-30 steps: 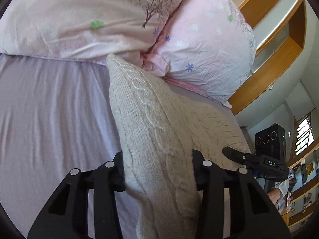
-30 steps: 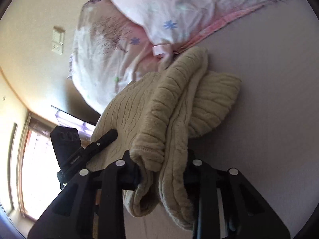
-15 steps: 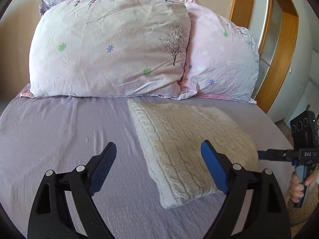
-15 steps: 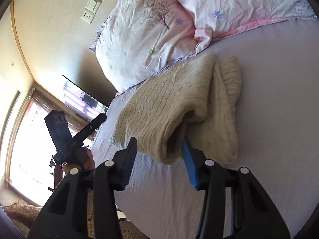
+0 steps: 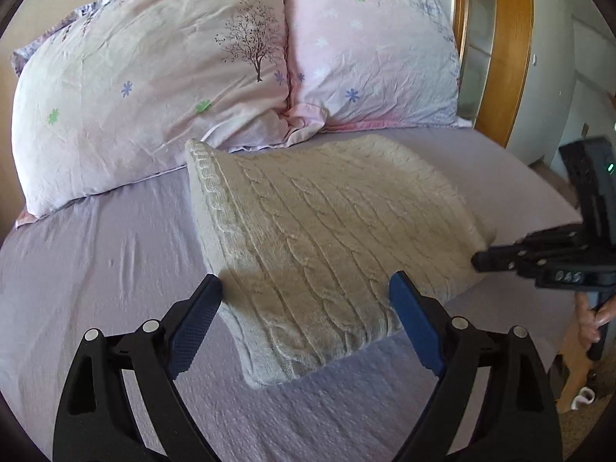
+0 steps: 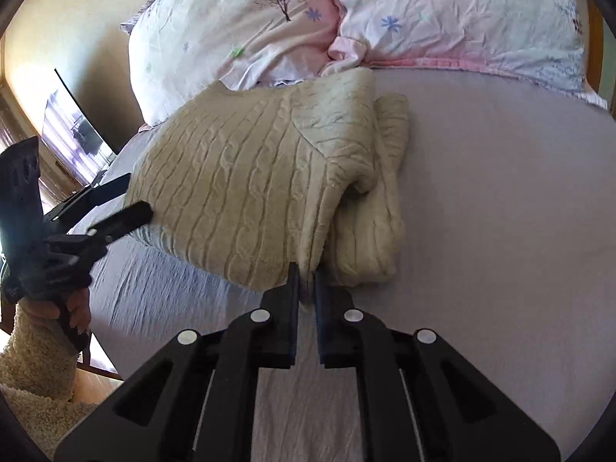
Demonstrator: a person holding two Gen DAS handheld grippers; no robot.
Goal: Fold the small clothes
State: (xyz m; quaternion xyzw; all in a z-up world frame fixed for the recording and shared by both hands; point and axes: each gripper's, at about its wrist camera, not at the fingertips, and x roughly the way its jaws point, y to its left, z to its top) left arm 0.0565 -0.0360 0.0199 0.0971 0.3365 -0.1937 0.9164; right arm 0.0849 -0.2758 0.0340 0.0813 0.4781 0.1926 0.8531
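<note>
A cream cable-knit sweater (image 5: 327, 231) lies folded on the lilac bed sheet (image 5: 96, 269), just in front of the pillows. My left gripper (image 5: 306, 292) is open, its blue-padded jaws spread to either side of the sweater's near corner, not gripping it. In the right wrist view the sweater (image 6: 246, 184) shows its folded layers. My right gripper (image 6: 306, 273) is shut on the sweater's near edge, pinching a lifted fold. The right gripper also shows in the left wrist view (image 5: 481, 261) at the sweater's right side.
Two pink flowered pillows (image 5: 154, 77) (image 5: 369, 50) lie against the headboard. A wooden frame (image 5: 512, 50) stands at the bed's right. The sheet (image 6: 500, 231) stretches right of the sweater. A window and a dark screen (image 6: 77, 123) are beyond the bed's left side.
Both grippers let go of the sweater and drew back. The left stays open and has come close over the near corner. The right has shut again on the sweater's edge.
</note>
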